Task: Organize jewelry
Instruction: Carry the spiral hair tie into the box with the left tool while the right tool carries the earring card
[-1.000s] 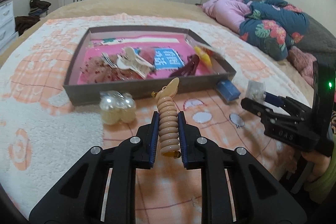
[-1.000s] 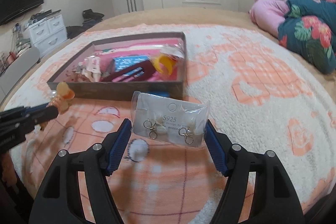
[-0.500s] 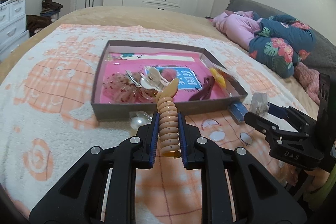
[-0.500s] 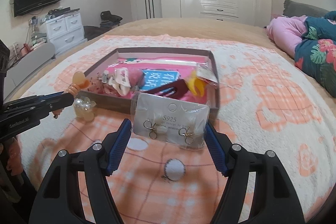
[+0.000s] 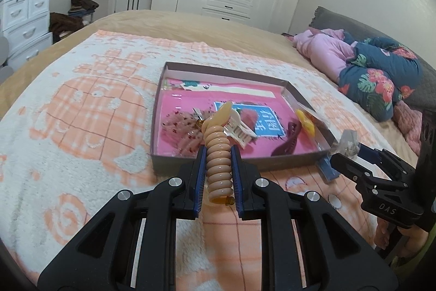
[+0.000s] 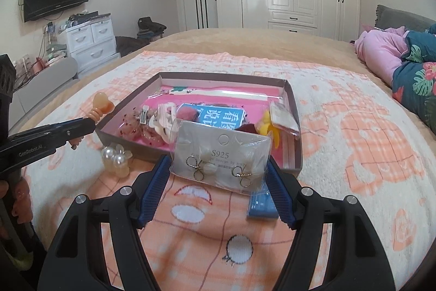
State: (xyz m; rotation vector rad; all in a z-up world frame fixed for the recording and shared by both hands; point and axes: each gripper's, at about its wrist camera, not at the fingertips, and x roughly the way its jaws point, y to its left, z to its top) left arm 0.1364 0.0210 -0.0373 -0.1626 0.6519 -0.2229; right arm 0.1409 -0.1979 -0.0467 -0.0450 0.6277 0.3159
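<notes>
Left wrist view is showing the left gripper point(image 5: 217, 164) clenching a light, springy coiled hair tie point(image 5: 218, 154) between its jaws, the right gripper point(image 6: 218, 173) pinching a flimsy, slippery earring packet point(image 6: 221, 154) by its edges, and beyond both the box point(image 5: 190, 160) waiting.

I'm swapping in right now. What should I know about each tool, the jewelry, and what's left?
Left tool: shut on a peach spiral hair clip, held near the box's front wall.
Right tool: shut on a bagged earring card, just short of the box.
Done: several hair clips lie in the box.
Left: drop both held pieces in, then collect the pearl clip and blue packet from the blanket.
</notes>
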